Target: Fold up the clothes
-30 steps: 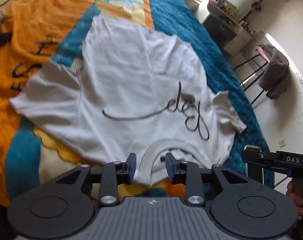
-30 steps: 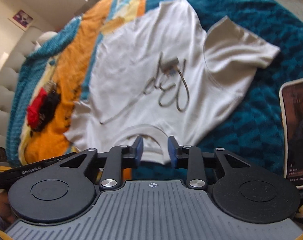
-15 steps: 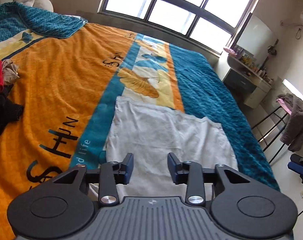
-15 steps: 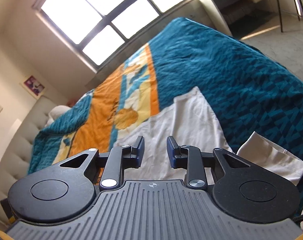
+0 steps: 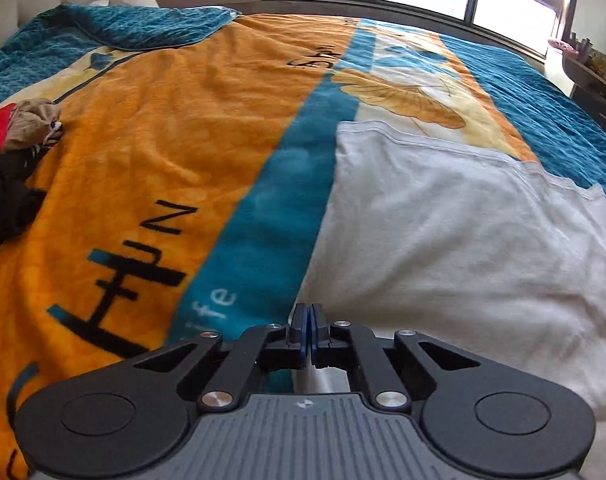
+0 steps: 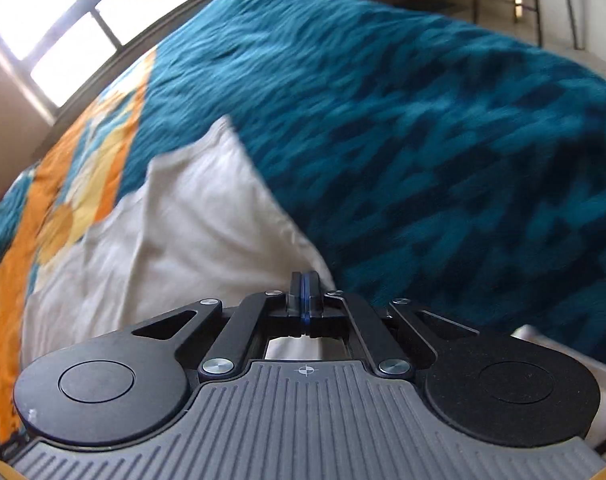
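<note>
- Left gripper (image 5: 306,330): jaws drawn together at the near left edge of the white T-shirt (image 5: 463,240). A second ago they stood apart over the collar, print side up. Whether cloth is pinched, cannot tell.
- Right gripper (image 6: 304,300): jaws fully together at the shirt's near right edge, from half-wide a second back. Cloth caught or not, unclear.
- Shirt now lies plain side up on the bed (image 5: 163,152), print gone from sight. Judgement: flipped or folded over, next fold being set up.
- Left view alone shows the clothes pile (image 5: 11,148) at far left, and the window.
- Right view alone shows the blurred teal blanket beyond the shirt's right edge.
</note>
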The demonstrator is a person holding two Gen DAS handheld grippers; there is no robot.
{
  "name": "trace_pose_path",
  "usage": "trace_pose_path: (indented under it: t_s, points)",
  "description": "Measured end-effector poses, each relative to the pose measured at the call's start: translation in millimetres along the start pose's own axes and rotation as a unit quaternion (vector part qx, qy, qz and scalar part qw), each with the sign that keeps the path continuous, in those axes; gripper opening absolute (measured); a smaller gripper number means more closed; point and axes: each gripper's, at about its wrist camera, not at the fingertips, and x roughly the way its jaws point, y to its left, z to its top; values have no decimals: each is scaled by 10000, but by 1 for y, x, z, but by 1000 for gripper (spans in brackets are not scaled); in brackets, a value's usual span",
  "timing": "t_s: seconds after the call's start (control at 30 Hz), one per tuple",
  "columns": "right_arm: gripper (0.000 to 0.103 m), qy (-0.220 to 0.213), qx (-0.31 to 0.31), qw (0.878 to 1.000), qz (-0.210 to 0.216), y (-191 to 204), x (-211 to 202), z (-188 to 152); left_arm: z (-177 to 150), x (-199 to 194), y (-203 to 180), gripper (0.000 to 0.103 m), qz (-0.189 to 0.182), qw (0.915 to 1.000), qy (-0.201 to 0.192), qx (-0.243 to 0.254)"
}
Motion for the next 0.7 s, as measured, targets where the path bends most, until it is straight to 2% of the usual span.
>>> trace_pose_path:
  t_s: [0.03, 0.07, 0.1, 0.13, 0.17, 0.2, 0.23, 0.27, 0.3, 0.33, 0.37, 0.4, 0.43, 0.5, 0.53, 0.6, 0.63, 0.67, 0.7]
  points:
    - [3, -207, 103, 9995, -212, -4, -8, 4, 2, -7, 3, 5, 193, 9998, -96, -24]
    - [5, -414, 211, 9982, -379, -8, -16, 8, 6, -15, 5, 5, 202, 9995, -210, -111]
    - [8, -618, 348, 9971, -285, -9, -25, 13, 14, -24, 5, 5, -81, 9989, -350, -292]
    - [9, -797, 477, 9955, -163, -8, -34, 18, 23, -28, 0, 5, -524, 9969, -437, -384]
    - [9, -808, 548, 9951, 149, -2, -37, 20, 31, -29, -9, 7, -969, 9938, -424, -353]
    - [9, -697, 487, 9945, 619, 12, -35, 23, 39, -25, -24, 15, -1525, 9876, -258, -257]
    - [9, -460, 332, 9929, 1044, 29, -27, 23, 44, -17, -40, 21, -2116, 9772, 18, -180]
    - [9, -72, 223, 9884, 1503, 45, -12, 21, 48, -2, -58, 29, -2761, 9600, 422, -192]
    - [10, 317, 113, 9801, 1956, 61, 4, 18, 48, 14, -72, 29, -3140, 9465, 692, -288]
    - [10, 683, 11, 9696, 2349, 76, 19, 15, 47, 29, -83, 28, -3192, 9434, 817, -372]
    - [10, 925, -48, 9656, 2428, 87, 36, 11, 48, 42, -92, 19, -2972, 9508, 791, -383]
    - [10, 1165, -107, 9610, 2506, 97, 54, 7, 50, 52, -98, 15, -2635, 9622, 637, -257]
    - [10, 1357, -169, 9578, 2530, 107, 70, 3, 50, 59, -102, 15, -2222, 9742, 396, -29]
    - [0, 956, -272, 9764, 1918, 101, 83, 8, 55, 69, -98, 11, -1292, 9912, 12, 280]
    - [0, 656, -286, 9847, 1591, 94, 87, 13, 59, 72, -92, 11, -707, 9966, -178, 395]
    - [0, -124, -165, 9958, 893, 69, 84, 33, 69, 76, -74, 9, 405, 9970, -477, 460]
    - [0, -523, -189, 9974, 450, 59, 78, 42, 75, 75, -59, 9, 664, 9958, -543, 321]
    - [0, -930, -214, 9954, -31, 46, 72, 51, 80, 72, -45, 8, 692, 9962, -527, 77]
    - [3, -1073, -123, 9935, -368, 35, 70, 60, 85, 68, -32, 8, 558, 9969, -503, -213]
